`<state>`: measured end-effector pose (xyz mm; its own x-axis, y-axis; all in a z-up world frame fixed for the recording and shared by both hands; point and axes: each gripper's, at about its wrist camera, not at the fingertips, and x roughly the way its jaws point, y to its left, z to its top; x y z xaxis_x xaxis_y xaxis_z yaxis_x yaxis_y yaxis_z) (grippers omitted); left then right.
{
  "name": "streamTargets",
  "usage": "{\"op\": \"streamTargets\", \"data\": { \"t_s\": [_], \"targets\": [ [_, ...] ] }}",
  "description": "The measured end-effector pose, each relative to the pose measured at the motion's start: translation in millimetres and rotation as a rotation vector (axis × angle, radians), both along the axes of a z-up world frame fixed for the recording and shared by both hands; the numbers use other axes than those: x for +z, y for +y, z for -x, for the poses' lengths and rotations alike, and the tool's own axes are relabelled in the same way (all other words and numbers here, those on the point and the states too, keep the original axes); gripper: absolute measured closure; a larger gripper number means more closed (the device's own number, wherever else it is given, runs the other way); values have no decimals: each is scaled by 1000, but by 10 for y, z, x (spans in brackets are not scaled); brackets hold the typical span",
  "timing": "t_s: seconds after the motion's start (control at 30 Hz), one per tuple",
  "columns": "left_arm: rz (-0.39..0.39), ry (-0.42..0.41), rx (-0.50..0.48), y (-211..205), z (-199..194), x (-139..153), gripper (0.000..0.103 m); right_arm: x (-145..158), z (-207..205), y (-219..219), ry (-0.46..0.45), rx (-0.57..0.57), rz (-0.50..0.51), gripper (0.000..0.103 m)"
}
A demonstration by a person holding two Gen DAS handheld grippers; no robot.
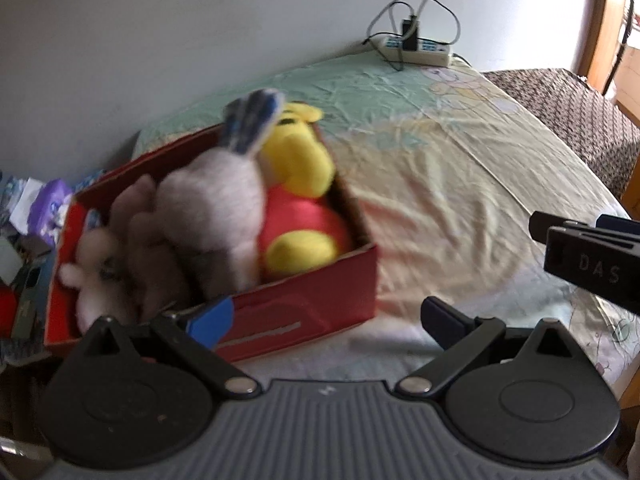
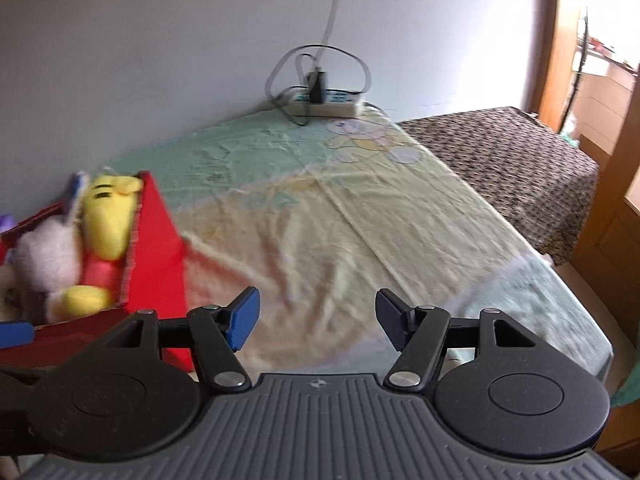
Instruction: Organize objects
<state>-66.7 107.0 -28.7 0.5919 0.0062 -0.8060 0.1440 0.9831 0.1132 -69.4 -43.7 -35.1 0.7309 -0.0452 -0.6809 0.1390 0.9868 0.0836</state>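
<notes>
Bed sheet lies under both tools. Left gripper is wide and holds nothing; the red box sits just ahead, to its left, full of soft toys. Right gripper is wide too. Far ahead, a power strip rests by the wall.

A plain white wall backs the bed, which wears a pale green and yellow cartoon-print sheet. A white power strip with tangled cables lies against the wall. Beyond is a brown patterned cover, then a wooden door frame lit by daylight.
</notes>
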Motion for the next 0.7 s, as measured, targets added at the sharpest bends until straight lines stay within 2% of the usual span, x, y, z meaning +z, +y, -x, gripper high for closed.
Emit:
{"op": "streamTargets", "data": {
  "t_s": [0.3, 0.53, 0.7],
  "targets": [
    [19, -52, 140, 567, 112, 126, 2, 226, -67, 594, -53, 188, -2, 35],
    [38, -47, 301, 1080, 137, 139, 2, 275, -128, 988, -59, 306, -16, 33],
    [22, -43, 371, 1299, 143, 141, 2, 310, -177, 1207, -81, 360, 2, 28]
  ]
}}
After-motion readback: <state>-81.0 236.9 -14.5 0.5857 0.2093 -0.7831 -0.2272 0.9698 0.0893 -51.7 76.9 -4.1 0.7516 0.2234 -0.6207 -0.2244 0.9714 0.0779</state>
